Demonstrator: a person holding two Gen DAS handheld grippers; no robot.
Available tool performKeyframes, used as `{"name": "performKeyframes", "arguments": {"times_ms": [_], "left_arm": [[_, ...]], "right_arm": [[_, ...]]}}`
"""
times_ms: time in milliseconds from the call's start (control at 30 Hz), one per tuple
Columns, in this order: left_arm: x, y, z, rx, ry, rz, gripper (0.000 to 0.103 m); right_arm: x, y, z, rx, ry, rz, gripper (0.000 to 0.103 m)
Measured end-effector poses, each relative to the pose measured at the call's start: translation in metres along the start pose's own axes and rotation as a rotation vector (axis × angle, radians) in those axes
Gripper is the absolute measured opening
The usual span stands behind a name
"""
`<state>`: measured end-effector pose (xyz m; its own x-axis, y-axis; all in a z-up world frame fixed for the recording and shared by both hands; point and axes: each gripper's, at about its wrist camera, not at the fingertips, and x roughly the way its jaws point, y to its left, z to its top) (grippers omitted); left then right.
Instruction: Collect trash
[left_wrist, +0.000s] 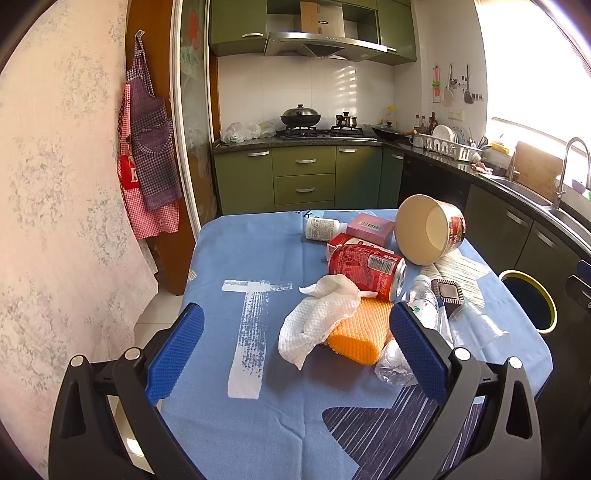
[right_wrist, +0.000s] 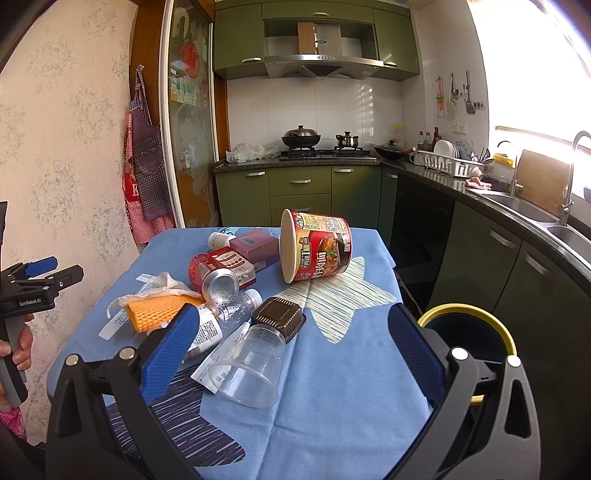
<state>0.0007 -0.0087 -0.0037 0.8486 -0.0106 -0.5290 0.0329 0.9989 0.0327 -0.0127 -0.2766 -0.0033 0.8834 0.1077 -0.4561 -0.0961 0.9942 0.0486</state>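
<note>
Trash lies in a heap on the blue tablecloth (left_wrist: 258, 424) (right_wrist: 332, 406). A red can (left_wrist: 365, 271) (right_wrist: 214, 275) lies on its side beside a crumpled white tissue (left_wrist: 317, 321) and orange foam netting (left_wrist: 360, 334) (right_wrist: 155, 310). An instant noodle cup (left_wrist: 430, 229) (right_wrist: 316, 243) is tipped over at the back. A clear plastic cup (right_wrist: 249, 365) (left_wrist: 480, 328), a crushed clear bottle (right_wrist: 229, 310) and a brown plastic tray (right_wrist: 279, 317) lie nearer. My left gripper (left_wrist: 295, 350) is open, hovering before the tissue. My right gripper (right_wrist: 295, 345) is open above the clear cup.
A yellow-rimmed trash bin (right_wrist: 469, 332) (left_wrist: 532, 299) stands at the table's right side. A pink box (left_wrist: 369, 229) and a white pill bottle (left_wrist: 323, 229) lie behind the can. Kitchen counters and a sink (right_wrist: 517, 206) run along the right. A hand (right_wrist: 18, 343) holds the other gripper at left.
</note>
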Motion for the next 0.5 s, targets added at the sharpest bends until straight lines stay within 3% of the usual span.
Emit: {"name": "performKeyframes", "arguments": {"times_ms": [500], "left_arm": [[0.000, -0.001, -0.001, 0.007, 0.007, -0.004, 0.099]], "right_arm": [[0.010, -0.005, -0.008, 0.005, 0.005, -0.002, 0.097]]}}
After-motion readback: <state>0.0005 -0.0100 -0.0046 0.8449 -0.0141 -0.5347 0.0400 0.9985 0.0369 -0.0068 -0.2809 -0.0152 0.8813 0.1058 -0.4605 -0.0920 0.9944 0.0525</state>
